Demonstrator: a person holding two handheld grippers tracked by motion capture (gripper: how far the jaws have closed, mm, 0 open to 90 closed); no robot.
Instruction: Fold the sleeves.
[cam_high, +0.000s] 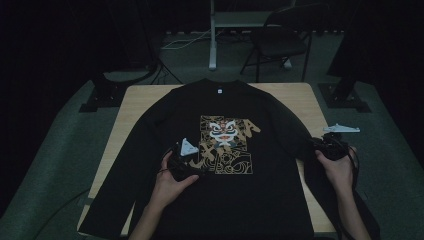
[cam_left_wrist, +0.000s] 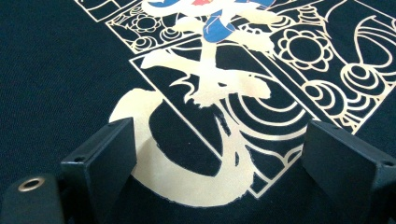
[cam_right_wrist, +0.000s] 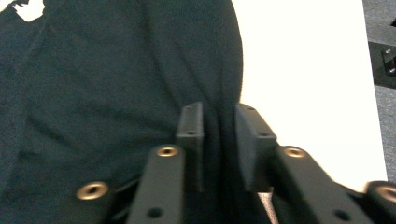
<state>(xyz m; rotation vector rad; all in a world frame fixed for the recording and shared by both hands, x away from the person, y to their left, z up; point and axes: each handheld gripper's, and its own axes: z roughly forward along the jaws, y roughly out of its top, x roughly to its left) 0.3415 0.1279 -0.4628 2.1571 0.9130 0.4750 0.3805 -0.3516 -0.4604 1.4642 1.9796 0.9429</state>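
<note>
A black long-sleeved shirt (cam_high: 165, 120) lies spread flat, front up, on the wooden table (cam_high: 305, 100), its gold lion print (cam_high: 225, 142) in the middle. My left gripper (cam_high: 200, 172) rests low over the print's lower left part. Its jaws stand wide apart in the left gripper view, open (cam_left_wrist: 219, 154), with the gold print (cam_left_wrist: 210, 84) flat between and beyond them. My right gripper (cam_high: 320, 145) is at the shirt's right sleeve near the table's right edge. In the right gripper view it (cam_right_wrist: 219, 135) is shut on a raised fold of the sleeve (cam_right_wrist: 140, 84).
Bare tabletop (cam_right_wrist: 303, 70) shows just beyond the pinched sleeve. A folding chair (cam_high: 280, 40) and a desk post (cam_high: 213, 35) stand behind the table. Black stand bases (cam_high: 97, 97) (cam_high: 347, 97) sit on the floor at both far corners.
</note>
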